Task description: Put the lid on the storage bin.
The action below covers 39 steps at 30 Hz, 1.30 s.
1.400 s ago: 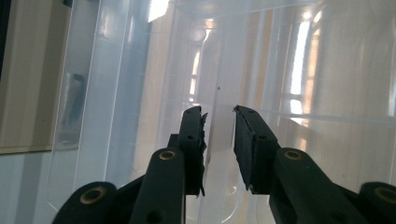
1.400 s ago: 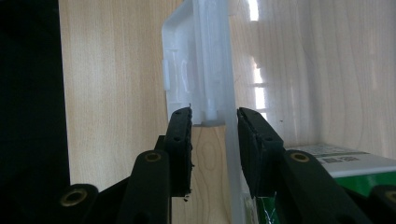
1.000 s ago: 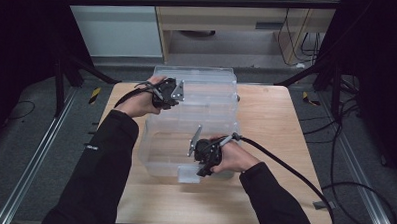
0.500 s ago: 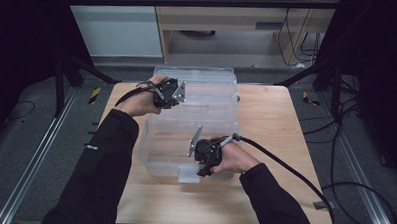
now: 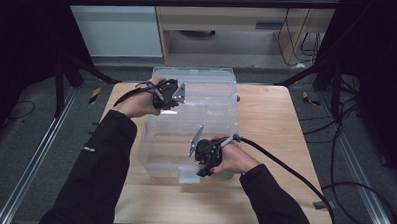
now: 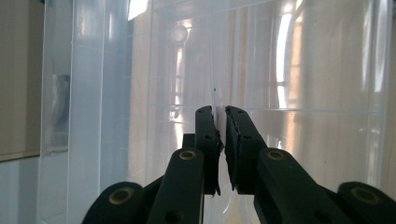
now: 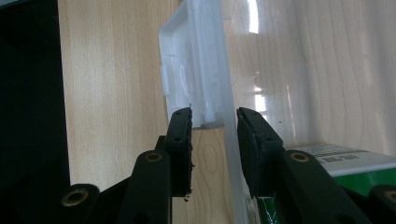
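Observation:
A clear plastic storage box (image 5: 195, 142) stands mid-table with its far part raised like an open lid (image 5: 207, 85). My left gripper (image 5: 183, 97) is at that part's left side. Its jaws have just been closing, and in the left gripper view (image 6: 221, 121) they pinch a thin clear edge (image 6: 215, 70). My right gripper (image 5: 194, 168) is at the box's near wall. In the right gripper view (image 7: 215, 121) its pads hold that wall at the white latch (image 7: 187, 70). A green and white pack (image 7: 359, 179) lies inside the box.
The wooden table (image 5: 276, 124) has bare room to the right and front of the box. Black cables (image 5: 304, 180) trail from the grippers over its right side. A desk and dark frame posts stand beyond the far edge.

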### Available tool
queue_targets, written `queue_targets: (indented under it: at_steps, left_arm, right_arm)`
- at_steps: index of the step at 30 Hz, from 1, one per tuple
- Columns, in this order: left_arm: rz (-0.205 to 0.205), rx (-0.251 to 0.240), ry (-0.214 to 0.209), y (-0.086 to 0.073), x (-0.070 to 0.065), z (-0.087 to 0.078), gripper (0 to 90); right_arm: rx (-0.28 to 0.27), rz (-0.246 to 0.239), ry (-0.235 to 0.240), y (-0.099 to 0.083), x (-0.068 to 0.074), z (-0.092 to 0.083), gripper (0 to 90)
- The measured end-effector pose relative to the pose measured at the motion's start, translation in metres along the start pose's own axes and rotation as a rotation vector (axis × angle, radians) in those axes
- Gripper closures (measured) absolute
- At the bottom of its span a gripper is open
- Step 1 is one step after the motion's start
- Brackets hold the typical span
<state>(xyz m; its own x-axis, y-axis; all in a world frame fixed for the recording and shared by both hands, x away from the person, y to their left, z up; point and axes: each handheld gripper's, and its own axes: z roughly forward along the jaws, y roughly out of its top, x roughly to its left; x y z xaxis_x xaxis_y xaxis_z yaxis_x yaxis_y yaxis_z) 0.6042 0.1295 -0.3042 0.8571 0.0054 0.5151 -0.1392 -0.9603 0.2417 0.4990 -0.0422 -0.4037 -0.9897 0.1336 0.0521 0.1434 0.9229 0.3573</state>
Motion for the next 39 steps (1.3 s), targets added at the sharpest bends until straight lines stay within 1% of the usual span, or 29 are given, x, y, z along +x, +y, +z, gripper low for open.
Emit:
queue_targets:
  at_steps: [3, 4, 6, 15, 22, 27, 33, 34, 35, 37, 38, 39]
  left_arm:
    - [-0.007, -0.009, -0.01, 0.0, -0.002, -0.003, 83.9]
    - [0.004, -0.001, -0.009, 0.001, -0.002, -0.005, 84.0]
    - [0.005, -0.005, -0.009, 0.002, -0.005, -0.008, 84.3]
    - [-0.009, -0.05, -0.011, -0.002, -0.019, -0.02, 84.7]
    - [0.003, -0.053, -0.003, -0.001, -0.03, -0.027, 84.8]
    - [0.003, -0.061, -0.003, -0.001, -0.035, -0.03, 84.9]
    - [0.006, -0.068, -0.003, -0.001, -0.043, -0.035, 85.1]
    - [0.002, -0.077, -0.004, -0.002, -0.044, -0.035, 85.1]
    - [-0.005, -0.078, -0.006, -0.003, -0.046, -0.036, 85.1]
    - [0.003, -0.075, -0.006, -0.003, -0.048, -0.038, 85.1]
    - [-0.004, -0.079, -0.007, -0.003, -0.05, -0.039, 85.1]
    - [0.001, -0.074, -0.01, -0.002, -0.051, -0.04, 85.1]
  right_arm:
    - [0.002, 0.002, 0.0, 0.0, 0.0, 0.0, 66.8]
    - [0.003, 0.004, -0.001, 0.0, 0.0, 0.0, 66.8]
    - [0.003, 0.006, -0.003, 0.0, 0.001, 0.0, 66.8]
    - [0.002, 0.009, -0.003, 0.0, 0.002, 0.0, 66.7]
    - [-0.005, 0.001, -0.005, -0.001, 0.002, 0.0, 66.7]
    - [-0.009, 0.014, -0.004, -0.002, 0.003, 0.0, 66.7]
    - [-0.008, 0.013, -0.004, -0.002, 0.003, 0.0, 66.7]
    - [-0.003, 0.02, -0.003, -0.002, 0.004, 0.0, 66.7]
    - [-0.009, 0.014, -0.007, -0.002, 0.004, 0.0, 66.6]
    - [-0.007, 0.009, -0.006, -0.002, 0.004, 0.0, 66.6]
    - [-0.006, 0.007, -0.006, -0.002, 0.004, 0.0, 66.6]
    - [-0.006, 0.007, -0.008, -0.002, 0.004, 0.0, 66.6]
